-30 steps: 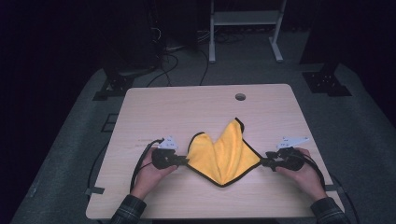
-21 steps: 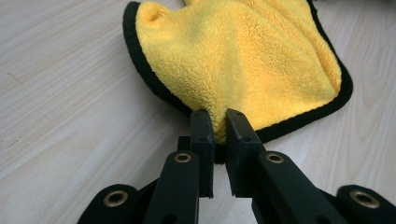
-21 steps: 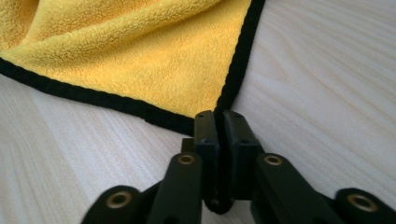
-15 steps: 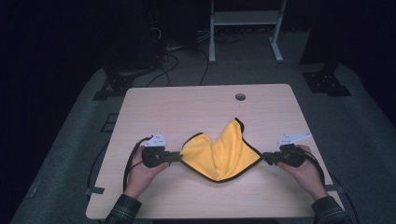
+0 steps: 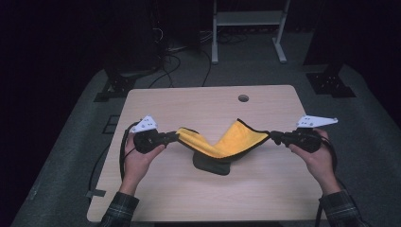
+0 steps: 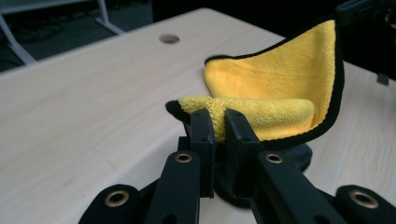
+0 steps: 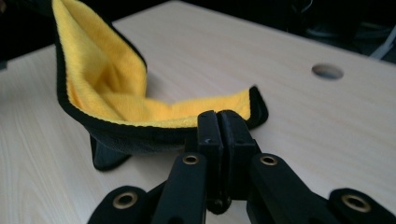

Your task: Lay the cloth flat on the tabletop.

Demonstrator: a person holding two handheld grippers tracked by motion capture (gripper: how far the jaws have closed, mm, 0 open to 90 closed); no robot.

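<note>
A person sits at a pale wooden table (image 5: 156, 189) with a hand-held black two-jaw gripper in each hand. Between them hangs a soft yellow microfibre cloth with black trim and a dark grey underside (image 5: 222, 142), held up over the middle of the near half of the table.

The left gripper (image 5: 176, 136) is clenched on one corner of the cloth, a thick yellow fold pinched between its jaws; the right gripper (image 5: 273, 137) is clamped on the opposite corner, its jaws nearly closed on the thin black edge. The hands are spread well apart, so the cloth sags between them in a shallow sling, yellow side up. Its lowest fold (image 5: 213, 165) appears to rest on the table — the pull looks meant to draw the cloth open and flat before it is laid down.

There is plenty of room: bare tabletop lies on every side of the cloth, a small round cable hole (image 5: 243, 98) sits well behind it near the far edge, and both hands stay inside the table's side edges.
</note>
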